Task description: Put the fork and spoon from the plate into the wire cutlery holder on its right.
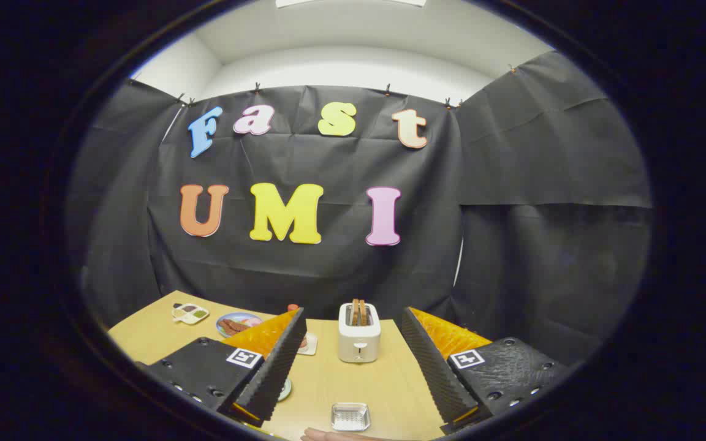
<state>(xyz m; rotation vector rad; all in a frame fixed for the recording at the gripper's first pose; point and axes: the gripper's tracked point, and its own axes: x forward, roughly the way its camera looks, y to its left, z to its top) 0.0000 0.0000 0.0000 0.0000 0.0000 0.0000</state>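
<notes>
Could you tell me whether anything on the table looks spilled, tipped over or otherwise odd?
Nothing stands out. The toaster stands upright beyond the open claw, with toast in its slots. The small metal tray lies flat between the fingers, and the plate of food sits level. Nothing looks spilled.

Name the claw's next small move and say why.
Probably tip the open claw downward: it points level across the wooden table at the white toaster, with only a small square metal tray between the fingers.
</notes>
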